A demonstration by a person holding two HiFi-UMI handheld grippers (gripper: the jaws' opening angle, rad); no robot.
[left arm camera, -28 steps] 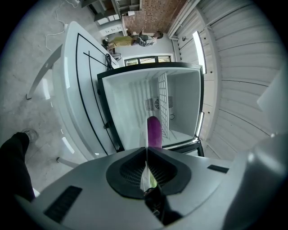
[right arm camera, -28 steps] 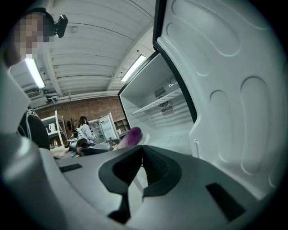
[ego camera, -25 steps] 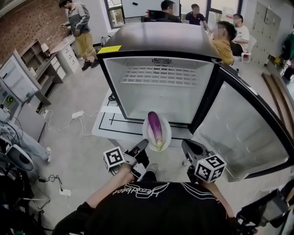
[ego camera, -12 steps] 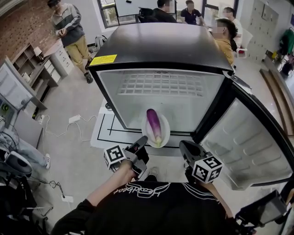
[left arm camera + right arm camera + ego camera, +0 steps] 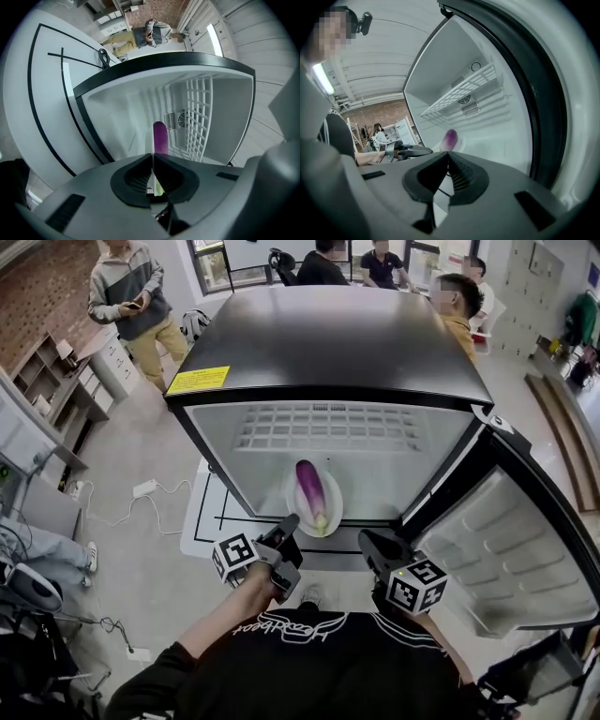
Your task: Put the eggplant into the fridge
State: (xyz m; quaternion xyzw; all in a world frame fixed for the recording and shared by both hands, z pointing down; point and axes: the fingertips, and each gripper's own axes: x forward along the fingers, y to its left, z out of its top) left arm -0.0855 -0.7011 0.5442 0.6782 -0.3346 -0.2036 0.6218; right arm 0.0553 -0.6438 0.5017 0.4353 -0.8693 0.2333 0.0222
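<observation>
While both tools point at it, the fridge [image 5: 328, 334] stands open: black top, white inside.

Door [image 5: 506, 549]: swung wide to the right, with its pale inner liner showing.

Mat [image 5: 208, 512]: white with black lines, under the fridge and showing at its left.

Person [image 5: 127, 296]: standing at far left on the floor, well apart from the fridge. Others sit behind it.

Shelf [image 5: 328, 426]: white wire, set high at the back of the fridge.

Left tool [image 5: 289, 524]: jaws closed on the near rim of the plate, carrying it at the fridge's mouth.

Right tool [image 5: 367, 542]: jaws together with nothing between them. It sits just right of the plate, apart from it.

Plate [image 5: 335, 504]: white and round, at the front of the opening below the shelf. Whether it touches the fridge floor cannot be told.

Eggplant [image 5: 310, 488]: purple, lying lengthwise on the plate. Its green stem end is toward the left tool and its rounded end points into the fridge.

Label [image 5: 198, 381]: yellow, on the front left corner of the fridge's top.
</observation>
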